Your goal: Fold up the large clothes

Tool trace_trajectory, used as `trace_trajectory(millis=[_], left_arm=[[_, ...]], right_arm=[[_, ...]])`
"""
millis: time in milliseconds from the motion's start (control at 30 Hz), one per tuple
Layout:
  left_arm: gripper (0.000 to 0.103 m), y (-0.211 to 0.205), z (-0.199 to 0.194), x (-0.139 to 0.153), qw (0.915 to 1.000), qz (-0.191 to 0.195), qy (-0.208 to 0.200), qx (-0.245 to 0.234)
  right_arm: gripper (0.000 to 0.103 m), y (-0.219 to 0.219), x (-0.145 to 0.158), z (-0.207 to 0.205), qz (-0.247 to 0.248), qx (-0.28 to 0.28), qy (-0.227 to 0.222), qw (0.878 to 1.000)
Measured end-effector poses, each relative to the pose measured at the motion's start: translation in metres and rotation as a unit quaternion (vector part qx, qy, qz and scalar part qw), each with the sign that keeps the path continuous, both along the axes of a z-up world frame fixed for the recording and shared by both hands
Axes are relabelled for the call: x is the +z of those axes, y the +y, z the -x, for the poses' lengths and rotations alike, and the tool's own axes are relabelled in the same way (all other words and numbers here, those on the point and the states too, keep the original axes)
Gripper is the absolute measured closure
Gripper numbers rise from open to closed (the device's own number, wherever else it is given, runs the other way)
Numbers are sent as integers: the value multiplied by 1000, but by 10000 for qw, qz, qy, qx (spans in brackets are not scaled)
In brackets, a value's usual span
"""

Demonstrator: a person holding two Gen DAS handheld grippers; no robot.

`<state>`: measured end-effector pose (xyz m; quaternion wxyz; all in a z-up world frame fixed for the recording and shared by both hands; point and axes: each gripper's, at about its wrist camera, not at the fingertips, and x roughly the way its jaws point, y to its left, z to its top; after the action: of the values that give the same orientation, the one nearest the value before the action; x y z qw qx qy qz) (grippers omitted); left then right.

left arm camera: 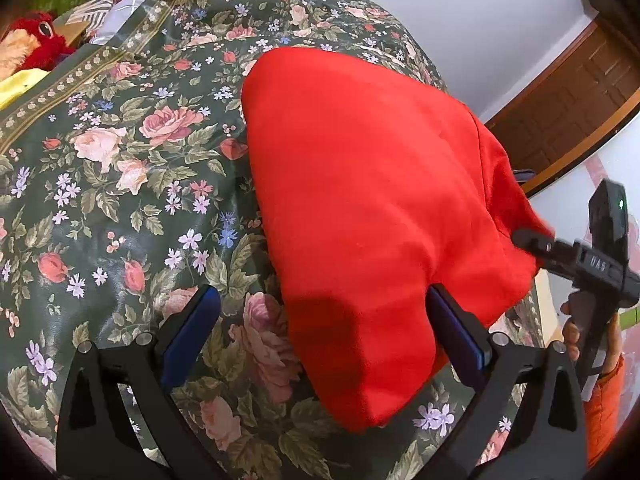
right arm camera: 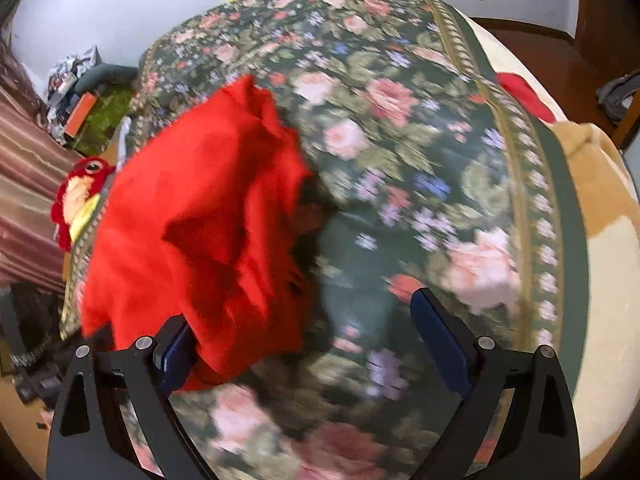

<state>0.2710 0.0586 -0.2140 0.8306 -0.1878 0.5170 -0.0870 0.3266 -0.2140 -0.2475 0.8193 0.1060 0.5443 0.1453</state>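
A red garment (left arm camera: 372, 216) lies in a folded heap on a dark green floral bedspread (left arm camera: 120, 184). My left gripper (left arm camera: 324, 320) is open, its blue-padded jaws wide apart, with the garment's near lobe lying between them. My right gripper (right arm camera: 304, 344) is also open; the red garment (right arm camera: 192, 236) drapes over its left finger pad (right arm camera: 176, 356), and the view is motion-blurred. The right gripper also shows in the left wrist view (left arm camera: 532, 240) at the garment's right edge, held by a hand.
A red plush toy (left arm camera: 36, 32) and yellow cloth (left arm camera: 20, 84) lie at the far left of the bed. A wooden door (left arm camera: 568, 100) and white wall stand beyond. A beige blanket (right arm camera: 600, 200) borders the floral bedspread (right arm camera: 400, 120) on the right.
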Motion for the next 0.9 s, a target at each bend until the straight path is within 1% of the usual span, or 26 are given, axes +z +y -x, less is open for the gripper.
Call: trace_trajectory(millis=[167, 300, 367, 467, 533, 600, 700, 767, 833, 900], left_arm=[[0, -3, 2, 2, 9999, -98, 39, -18], [0, -6, 5, 10, 9994, -333, 44, -84], [0, -8, 8, 21, 9981, -579, -67, -177], [0, -8, 13, 39, 9955, -877, -286, -237], [0, -3, 13, 50, 9944, -955, -412, -180], [0, 6, 10, 59, 9947, -900, -500, -63], [0, 24, 0, 69, 9961, -648, -569, 182], [0, 36, -10, 70, 9971, -436, -534, 332], [0, 42, -20, 65, 9979, -230, -439, 429], [0, 48, -32, 54, 9985, 118, -286, 458]], right_arm=[[7, -23, -9, 11, 56, -64, 248, 9997], [7, -28, -3, 16, 141, -62, 220, 9996], [7, -27, 5, 19, 63, 7, 115, 9999], [7, -22, 25, 22, 30, 115, -158, 9998], [7, -16, 36, 22, 39, 188, -341, 9992], [7, -6, 48, 20, 45, 298, -529, 9981], [7, 10, 56, 15, -10, 465, -707, 9964], [7, 19, 55, 9, -57, 552, -736, 9957], [7, 28, 49, -1, -73, 622, -658, 9959], [7, 36, 38, -9, -99, 671, -545, 9962]])
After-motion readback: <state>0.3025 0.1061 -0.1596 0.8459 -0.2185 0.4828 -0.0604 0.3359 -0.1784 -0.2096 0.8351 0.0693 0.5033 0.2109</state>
